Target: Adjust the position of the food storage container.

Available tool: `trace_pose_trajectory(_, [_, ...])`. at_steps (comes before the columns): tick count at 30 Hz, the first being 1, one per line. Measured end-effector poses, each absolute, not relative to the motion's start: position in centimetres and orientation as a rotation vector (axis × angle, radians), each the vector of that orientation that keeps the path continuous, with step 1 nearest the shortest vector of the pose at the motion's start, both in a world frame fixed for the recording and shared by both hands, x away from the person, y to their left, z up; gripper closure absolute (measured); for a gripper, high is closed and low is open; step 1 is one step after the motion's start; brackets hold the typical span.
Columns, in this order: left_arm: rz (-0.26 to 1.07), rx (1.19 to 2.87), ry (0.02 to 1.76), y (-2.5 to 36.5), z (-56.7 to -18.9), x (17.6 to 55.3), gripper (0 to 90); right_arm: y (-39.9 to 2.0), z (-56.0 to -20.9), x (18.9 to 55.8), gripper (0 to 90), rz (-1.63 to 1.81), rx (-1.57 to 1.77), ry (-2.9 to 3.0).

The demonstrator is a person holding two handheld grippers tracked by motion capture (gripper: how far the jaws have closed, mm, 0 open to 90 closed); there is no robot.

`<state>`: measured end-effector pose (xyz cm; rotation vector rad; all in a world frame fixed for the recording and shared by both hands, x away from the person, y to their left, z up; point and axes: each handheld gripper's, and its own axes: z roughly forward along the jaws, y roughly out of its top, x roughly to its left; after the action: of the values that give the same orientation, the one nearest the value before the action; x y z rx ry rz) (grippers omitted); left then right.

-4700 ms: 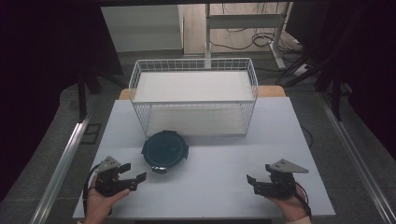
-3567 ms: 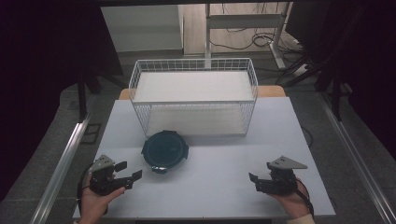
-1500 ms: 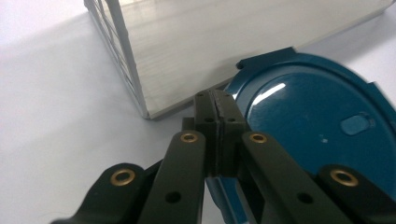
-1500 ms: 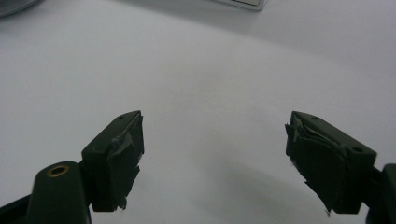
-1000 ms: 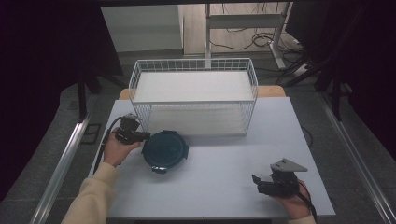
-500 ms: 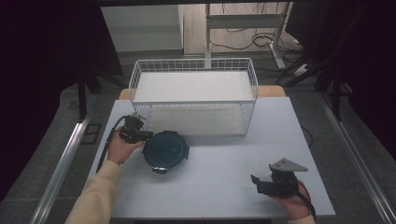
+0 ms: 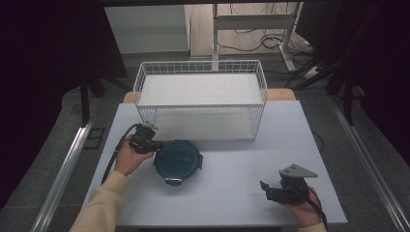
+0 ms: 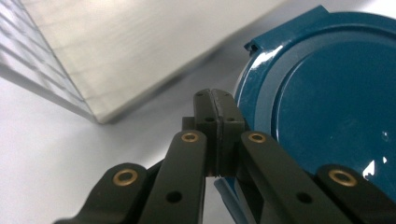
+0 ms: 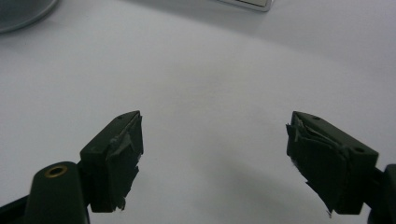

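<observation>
High view: left gripper [image 7: 145, 140], jaws closed and empty, has advanced against the round blue container's [image 7: 177, 159] rim, likely pushing it. Right gripper [image 7: 285, 189] rests open.

The high view looks forward and down over the whole table [image 7: 232, 193]. The left claw [image 8: 215, 100] view sits very close, sharing the blue lid [image 8: 327, 107] and wire basket [image 8: 93, 56] with it. The right claw [image 9: 212, 154] view faces bare table close up.
</observation>
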<state>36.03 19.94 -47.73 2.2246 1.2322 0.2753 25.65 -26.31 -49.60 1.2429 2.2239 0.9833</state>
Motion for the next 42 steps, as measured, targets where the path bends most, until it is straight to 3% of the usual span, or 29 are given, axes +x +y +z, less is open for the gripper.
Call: trace_pose_trajectory(42, [0.142, 2.215, 1.118, 14.9, -48.1, 32.9, 90.0, -26.2, -49.6, 25.6, 18.2, 0.993, 1.233, 2.223])
